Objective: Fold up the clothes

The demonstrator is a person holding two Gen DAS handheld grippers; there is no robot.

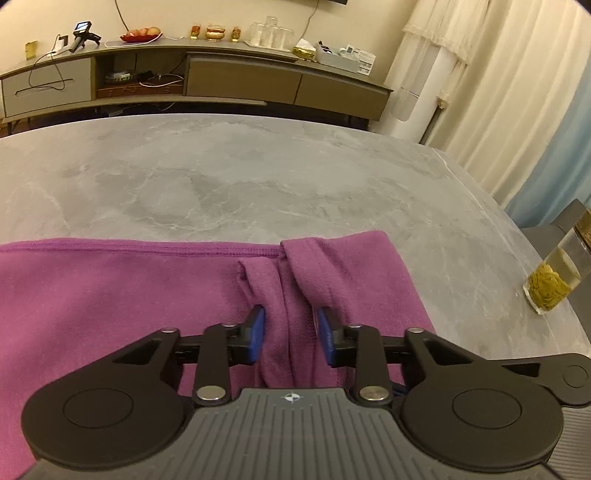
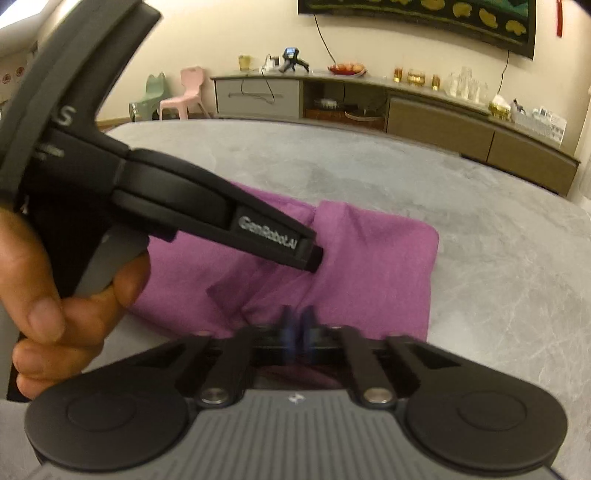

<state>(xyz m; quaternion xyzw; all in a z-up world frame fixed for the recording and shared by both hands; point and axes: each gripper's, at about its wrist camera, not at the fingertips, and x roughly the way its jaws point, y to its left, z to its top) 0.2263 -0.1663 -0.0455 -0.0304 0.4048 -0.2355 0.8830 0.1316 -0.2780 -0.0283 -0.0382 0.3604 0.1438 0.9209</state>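
Left wrist view: I am holding the left gripper (image 1: 290,338) with fingers narrowly parted around a raised pleat of the purple knit garment (image 1: 110,295) lying on the grey marbled table (image 1: 258,177). The right gripper (image 2: 297,334) is pinching a nearby bunch, nearly closed. Mid-fold, I judge; next calls for lifting both together. Only the right view shows my hand (image 2: 55,302).

Ahead of the tools, past the grey marbled tabletop (image 1: 258,177), a long grey-brown low sideboard (image 1: 236,79) lines the cream wall (image 2: 221,33). Right hang pale pleated curtains (image 1: 517,92); left stand what look like small pink and green plastic chairs (image 2: 181,94).
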